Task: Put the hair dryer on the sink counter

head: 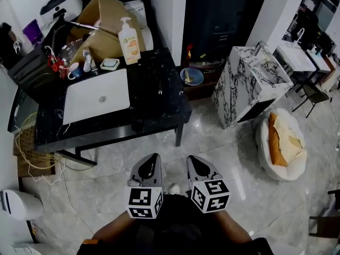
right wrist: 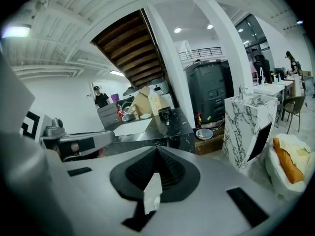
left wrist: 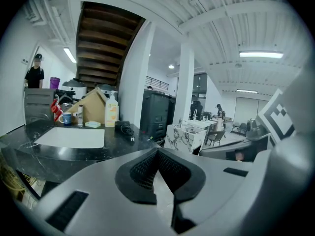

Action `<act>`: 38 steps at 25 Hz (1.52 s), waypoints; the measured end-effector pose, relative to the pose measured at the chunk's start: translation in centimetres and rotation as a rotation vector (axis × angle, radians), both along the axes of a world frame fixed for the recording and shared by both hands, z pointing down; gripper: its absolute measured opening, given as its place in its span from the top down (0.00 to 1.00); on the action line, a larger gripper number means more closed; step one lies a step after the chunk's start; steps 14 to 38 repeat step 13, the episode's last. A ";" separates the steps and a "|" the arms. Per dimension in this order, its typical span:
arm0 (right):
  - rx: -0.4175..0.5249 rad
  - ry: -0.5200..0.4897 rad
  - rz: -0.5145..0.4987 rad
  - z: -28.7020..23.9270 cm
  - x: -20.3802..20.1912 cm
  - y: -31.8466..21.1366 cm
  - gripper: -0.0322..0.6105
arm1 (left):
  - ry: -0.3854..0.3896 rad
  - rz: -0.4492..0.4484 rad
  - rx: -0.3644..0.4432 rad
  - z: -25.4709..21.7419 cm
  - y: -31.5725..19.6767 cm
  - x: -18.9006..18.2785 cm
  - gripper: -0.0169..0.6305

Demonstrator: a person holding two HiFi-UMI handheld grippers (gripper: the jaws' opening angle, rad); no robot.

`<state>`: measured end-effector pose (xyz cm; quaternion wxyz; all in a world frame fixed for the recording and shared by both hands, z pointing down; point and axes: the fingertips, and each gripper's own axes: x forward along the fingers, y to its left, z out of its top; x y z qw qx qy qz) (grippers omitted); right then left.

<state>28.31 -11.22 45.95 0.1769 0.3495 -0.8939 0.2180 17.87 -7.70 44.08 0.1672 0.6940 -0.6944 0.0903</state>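
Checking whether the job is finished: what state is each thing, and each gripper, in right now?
hair dryer: lying on the sink counter, nothing holding it
plug: loose on the counter, not plugged in
sink basin: empty
pump bottle: upright
left gripper: fingers shut, empty
right gripper: fingers shut, empty

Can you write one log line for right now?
left gripper: shut, empty | right gripper: shut, empty | hair dryer: lying on counter

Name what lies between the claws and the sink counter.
Only bare glossy floor, in the head view, separates the left claw and right claw from the sink counter.
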 end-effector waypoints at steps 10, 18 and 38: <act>0.007 0.004 0.008 0.0 0.4 -0.6 0.93 | 0.007 0.010 0.003 0.2 -0.7 0.5 0.96; 0.007 0.003 0.011 0.0 0.5 -0.8 0.93 | 0.008 0.013 0.000 0.3 -0.9 0.6 0.96; 0.007 0.003 0.011 0.0 0.5 -0.8 0.93 | 0.008 0.013 0.000 0.3 -0.9 0.6 0.96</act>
